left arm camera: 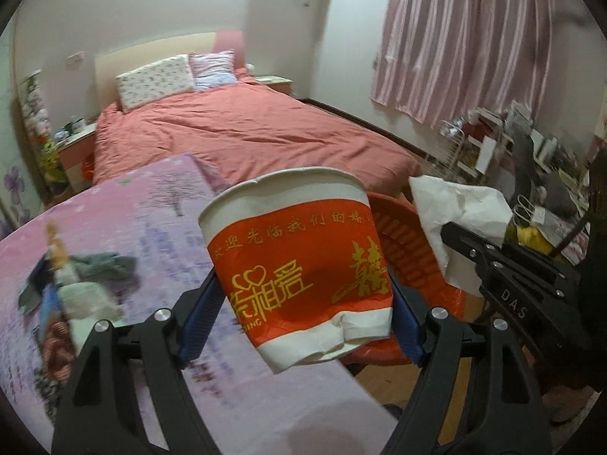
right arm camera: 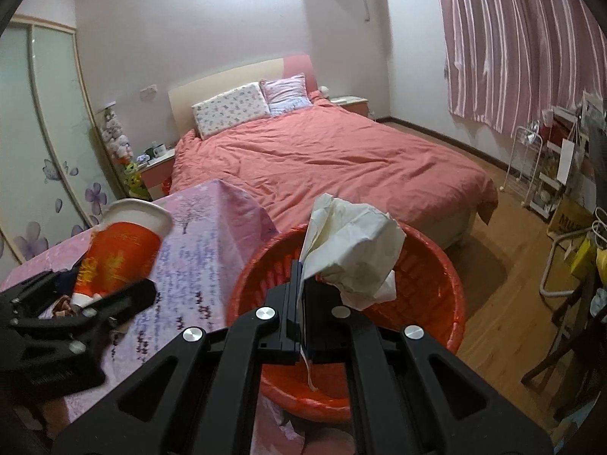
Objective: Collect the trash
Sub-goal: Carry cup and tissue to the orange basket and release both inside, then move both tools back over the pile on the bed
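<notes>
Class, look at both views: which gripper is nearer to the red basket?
Right. The right gripper, shut on crumpled paper, hangs directly over the red basket. The left gripper, holding the paper cup, is off to the side above the table.

The paper cup (left arm camera: 296,265) is white with an orange-red band and yellow characters. The crumpled paper (right arm camera: 353,242) is off-white, the basket (right arm camera: 436,276) orange-red. The table (left arm camera: 151,204) cloth is lilac with purple print; the bed (right arm camera: 322,159) cover is salmon pink, the curtain (left arm camera: 466,38) pink-striped.
</notes>
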A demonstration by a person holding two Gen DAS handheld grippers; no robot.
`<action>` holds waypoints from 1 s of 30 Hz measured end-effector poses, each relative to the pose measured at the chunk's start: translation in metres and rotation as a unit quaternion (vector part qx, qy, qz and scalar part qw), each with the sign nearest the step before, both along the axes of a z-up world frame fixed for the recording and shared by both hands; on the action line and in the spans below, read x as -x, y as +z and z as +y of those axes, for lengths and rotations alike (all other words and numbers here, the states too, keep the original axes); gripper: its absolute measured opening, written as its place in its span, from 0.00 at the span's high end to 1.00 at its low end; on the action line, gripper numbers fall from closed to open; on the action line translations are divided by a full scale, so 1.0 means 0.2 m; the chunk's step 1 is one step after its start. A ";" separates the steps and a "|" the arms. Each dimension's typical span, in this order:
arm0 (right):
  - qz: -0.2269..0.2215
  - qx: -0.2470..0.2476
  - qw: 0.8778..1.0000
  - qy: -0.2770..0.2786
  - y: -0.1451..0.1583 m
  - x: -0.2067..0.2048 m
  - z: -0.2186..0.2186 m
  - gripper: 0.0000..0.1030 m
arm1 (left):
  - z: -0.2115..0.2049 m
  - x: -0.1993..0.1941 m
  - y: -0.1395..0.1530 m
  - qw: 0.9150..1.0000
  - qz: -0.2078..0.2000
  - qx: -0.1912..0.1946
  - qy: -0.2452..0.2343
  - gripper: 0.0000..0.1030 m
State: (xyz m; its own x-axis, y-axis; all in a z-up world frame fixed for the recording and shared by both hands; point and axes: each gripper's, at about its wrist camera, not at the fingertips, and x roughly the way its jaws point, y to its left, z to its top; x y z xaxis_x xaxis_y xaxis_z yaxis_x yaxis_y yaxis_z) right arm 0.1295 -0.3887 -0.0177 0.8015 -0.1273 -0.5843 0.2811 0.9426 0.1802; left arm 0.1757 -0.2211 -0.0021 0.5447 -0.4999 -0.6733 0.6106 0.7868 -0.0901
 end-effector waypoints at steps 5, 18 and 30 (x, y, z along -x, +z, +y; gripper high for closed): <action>0.001 -0.014 1.000 -0.002 -0.02 0.00 -0.09 0.98 | -0.14 -0.05 -0.08 1.000 0.009 -0.011 -0.019 0.25; 0.014 -0.076 0.997 -0.002 -0.07 -0.02 -0.24 0.78 | -0.28 -0.15 -0.25 0.998 0.022 -0.041 -0.041 0.19; 0.016 -0.080 0.997 -0.002 -0.05 -0.02 -0.21 0.63 | -0.08 -0.20 -0.23 0.999 0.011 -0.051 0.010 0.15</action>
State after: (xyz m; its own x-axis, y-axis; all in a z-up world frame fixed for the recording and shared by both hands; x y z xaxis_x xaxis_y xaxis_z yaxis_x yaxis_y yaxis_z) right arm 0.1343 -0.4306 -0.0283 0.7812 -0.0341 -0.6234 0.2940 0.9009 0.3192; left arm 0.2156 -0.2377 -0.0483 0.5381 -0.4174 -0.7323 0.5933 0.8046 -0.0227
